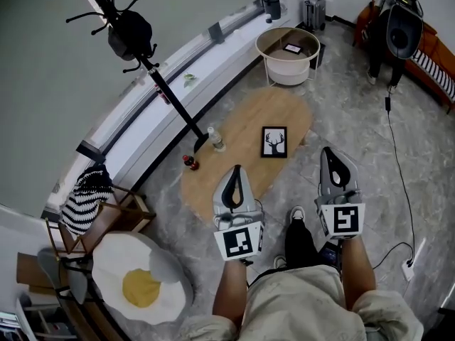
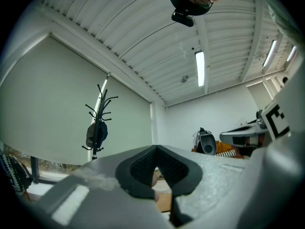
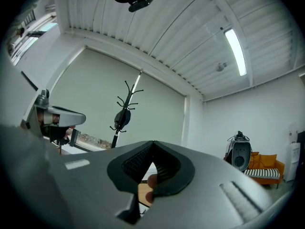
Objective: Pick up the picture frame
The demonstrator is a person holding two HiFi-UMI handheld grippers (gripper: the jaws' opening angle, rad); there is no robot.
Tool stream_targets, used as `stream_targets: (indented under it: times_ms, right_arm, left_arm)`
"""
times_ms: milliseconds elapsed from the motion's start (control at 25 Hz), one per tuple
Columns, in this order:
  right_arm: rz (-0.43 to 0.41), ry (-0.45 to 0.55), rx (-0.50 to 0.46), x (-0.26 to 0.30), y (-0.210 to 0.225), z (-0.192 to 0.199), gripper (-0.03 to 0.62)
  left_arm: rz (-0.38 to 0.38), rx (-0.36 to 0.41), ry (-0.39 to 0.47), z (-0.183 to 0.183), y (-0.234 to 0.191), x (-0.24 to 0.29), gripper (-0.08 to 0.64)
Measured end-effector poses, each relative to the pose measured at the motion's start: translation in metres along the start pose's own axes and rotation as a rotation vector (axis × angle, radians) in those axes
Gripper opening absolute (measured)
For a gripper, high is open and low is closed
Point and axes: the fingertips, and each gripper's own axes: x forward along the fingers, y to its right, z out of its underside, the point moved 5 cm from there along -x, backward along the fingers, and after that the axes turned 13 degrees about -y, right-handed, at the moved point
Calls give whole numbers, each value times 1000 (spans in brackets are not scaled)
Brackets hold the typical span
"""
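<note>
Head view, looking steeply down: we see the picture frame (image 1: 274,141) lying flat on the low oval wooden table (image 1: 245,123), toward the table's right side. It is a small upright rectangle with a thin black rim, and its white sheet bears a black stag's head with antlers. Nothing touches it; a clear bottle (image 1: 215,139) stands to its left near the foot of the black coat rack (image 1: 135,41), and a small red object (image 1: 190,163), too small for us to identify, sits nearer on the table's left edge. The left gripper (image 1: 237,170) hangs over the near end of the table, and the right gripper (image 1: 330,152) over the grey floor just right of it; both stand near the frame but apart from it, on its near side. In the two gripper views we find the left gripper (image 2: 155,150) and the right gripper (image 3: 152,145) each with its ribbed black pads pressed together at the tips, and nothing pinched between them.
</note>
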Motion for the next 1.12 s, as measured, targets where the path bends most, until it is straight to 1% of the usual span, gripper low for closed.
stream_targets:
  times_ms: [160, 320, 520, 760, 920, 1120]
  right_arm:
    - [7, -14, 17, 27, 17, 7, 2]
    - [18, -18, 29, 56, 36, 12, 2]
    - [33, -19, 41, 92, 66, 9, 2]
    - [39, -20, 42, 135, 97, 7, 2]
    - [31, -48, -2, 162, 114, 6, 2]
    - [43, -67, 17, 188, 146, 13, 2]
  left_arm:
    - [8, 26, -5, -3, 4, 33, 5]
    - [26, 28, -17, -2, 9, 73, 5]
    - [44, 32, -7, -13, 19, 123, 5]
    - [50, 36, -6, -25, 27, 177, 5]
    - [57, 35, -13, -27, 31, 212, 5]
    - [53, 35, -45, -24, 45, 255, 5]
